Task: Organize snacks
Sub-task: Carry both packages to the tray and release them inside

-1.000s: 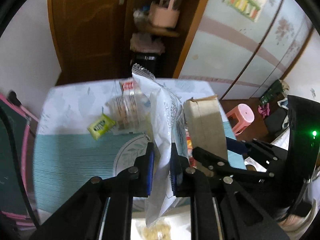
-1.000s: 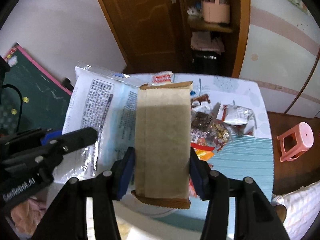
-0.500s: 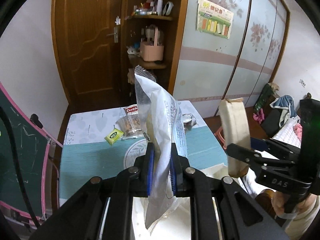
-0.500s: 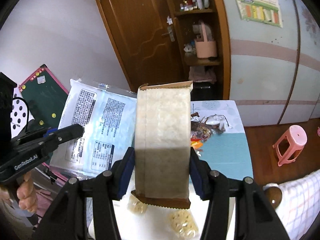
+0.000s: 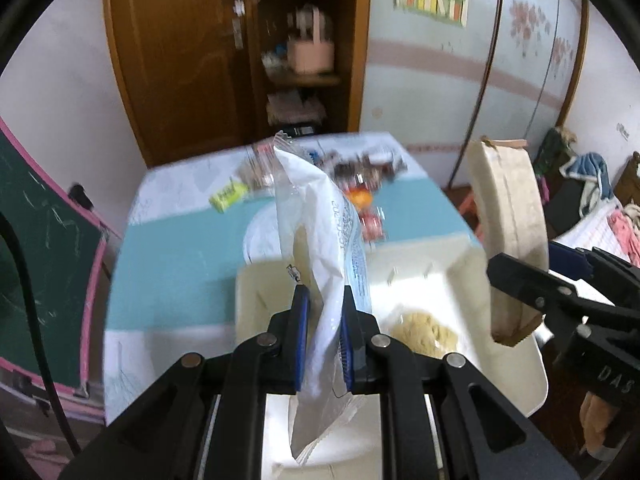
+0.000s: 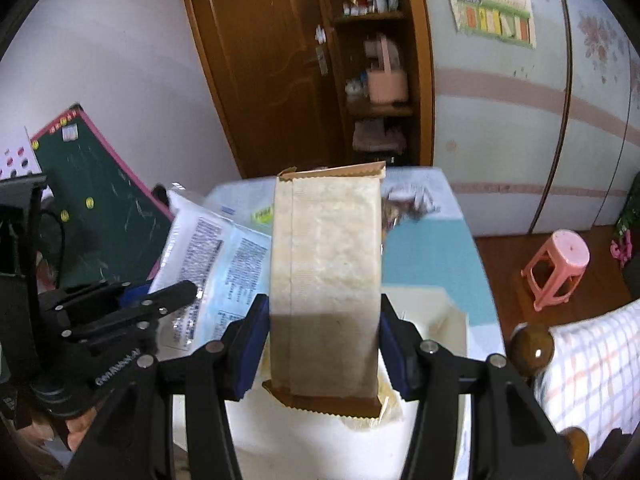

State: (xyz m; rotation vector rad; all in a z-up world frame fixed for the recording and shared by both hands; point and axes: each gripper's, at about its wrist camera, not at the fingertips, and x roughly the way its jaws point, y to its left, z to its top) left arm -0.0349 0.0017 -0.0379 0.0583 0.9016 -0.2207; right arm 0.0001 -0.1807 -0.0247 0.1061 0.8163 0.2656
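Held centre frame over a white bin (image 5: 516, 364): thin, limp, slippery white printed snack bag (image 5: 320, 240) pinched low in the clamped left gripper (image 5: 323, 342); stiffer, light kraft-paper pouch (image 6: 326, 280) squeezed low across its width by the half-spread right gripper (image 6: 320, 344).

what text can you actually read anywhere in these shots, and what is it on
"DAS": white letters on the right gripper body, cut off at the frame edge.
"GenRobot.AI", roughly: on the left gripper body, tilted and blurred.
White snack bag: blocks of fine print, too small to read.
Wall poster: coloured print, too blurred.
Brown paper packet: no print shows.
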